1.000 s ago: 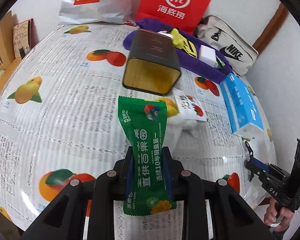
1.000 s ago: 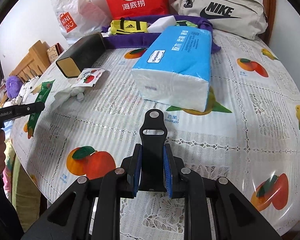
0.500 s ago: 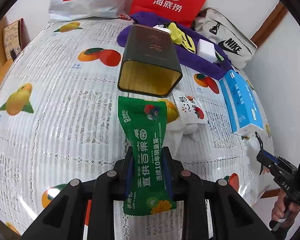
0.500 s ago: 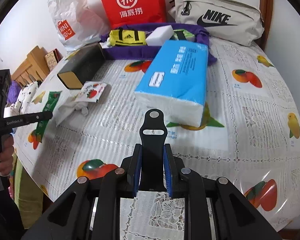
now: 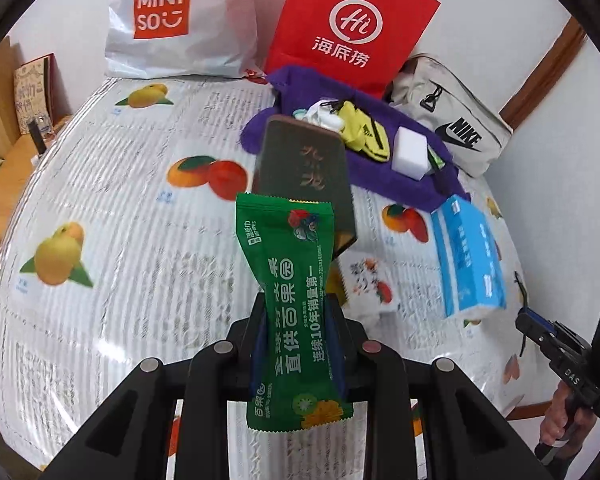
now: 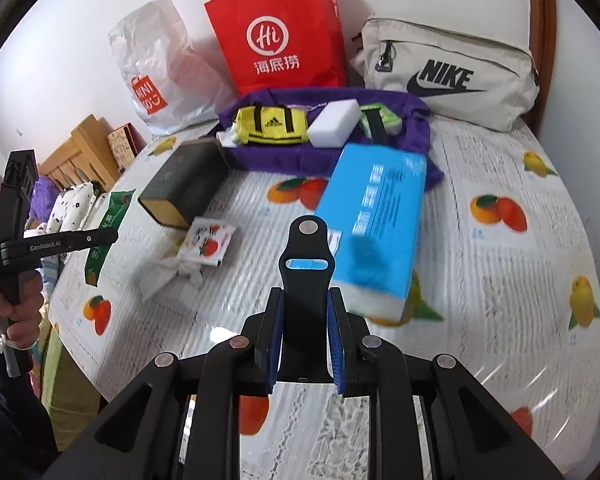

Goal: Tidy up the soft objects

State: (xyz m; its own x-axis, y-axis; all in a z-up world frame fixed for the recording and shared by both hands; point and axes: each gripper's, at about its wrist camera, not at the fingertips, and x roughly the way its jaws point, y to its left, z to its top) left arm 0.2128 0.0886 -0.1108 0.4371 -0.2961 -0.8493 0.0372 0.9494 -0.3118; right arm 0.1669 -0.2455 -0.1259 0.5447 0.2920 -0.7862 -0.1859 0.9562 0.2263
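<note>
The left of the table [image 5: 112,216] lies bare and open; the dark box [image 5: 306,178], purple cloth [image 5: 384,184] and blue tissue pack [image 6: 374,224] crowd centre and right; bags [image 6: 280,36] wall the far edge; a wrapper [image 6: 206,242] and crumpled tissue [image 6: 172,274] lie beside the box.

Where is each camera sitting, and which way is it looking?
Left wrist: rides on the left tongs, looking across the fruit-print table toward the red bag; the tongs pinch a green snack packet; the person's right hand shows at the right edge.
Right wrist: rides on the right tongs, looking toward the blue tissue pack; the tongs pinch a black strap; the left hand shows.
Shared: the dark tin, red bag, Nike bag.
</note>
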